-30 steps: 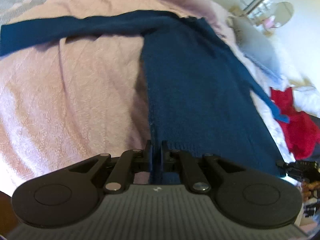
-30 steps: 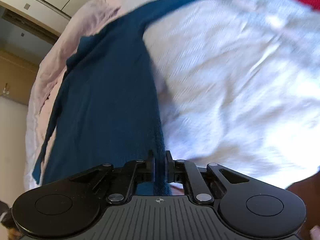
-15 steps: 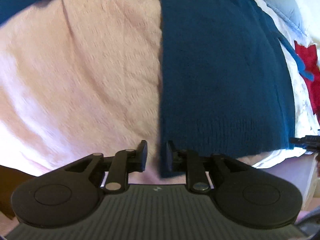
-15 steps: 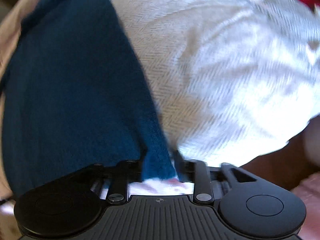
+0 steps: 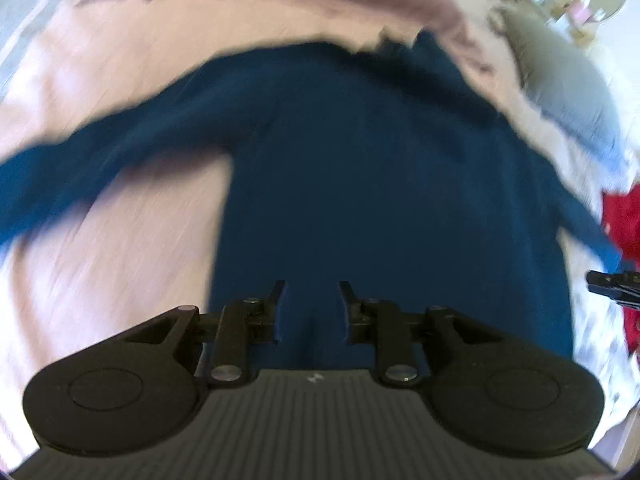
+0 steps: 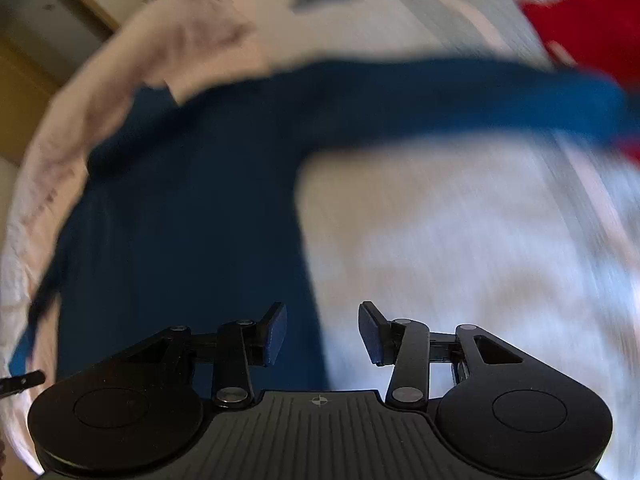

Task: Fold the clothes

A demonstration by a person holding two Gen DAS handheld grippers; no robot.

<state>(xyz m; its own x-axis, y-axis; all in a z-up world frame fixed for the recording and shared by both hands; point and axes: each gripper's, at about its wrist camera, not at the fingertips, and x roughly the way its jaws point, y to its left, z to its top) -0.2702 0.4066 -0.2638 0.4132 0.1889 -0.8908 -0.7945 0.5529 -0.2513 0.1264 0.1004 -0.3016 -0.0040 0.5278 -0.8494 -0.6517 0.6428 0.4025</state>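
A dark blue knit sweater (image 5: 380,184) lies flat on the bed, body toward me, one sleeve stretched left and the other right. It also shows in the right wrist view (image 6: 180,220), with a sleeve (image 6: 460,92) running to the right. My left gripper (image 5: 311,288) is open and empty above the sweater's lower part. My right gripper (image 6: 322,314) is open and empty over the sweater's right side edge. Both views are blurred by motion.
A pink blanket (image 5: 100,272) covers the bed's left part and a white herringbone cover (image 6: 460,260) the right. Red clothing (image 5: 624,220) lies at the right edge, also in the right wrist view (image 6: 592,20). The other gripper's tip (image 5: 612,282) shows at right.
Both grippers were shut on the sweater's bottom hem a second ago. They opened, let it go, and have pulled back and up, so more of the sweater and both sleeves show.
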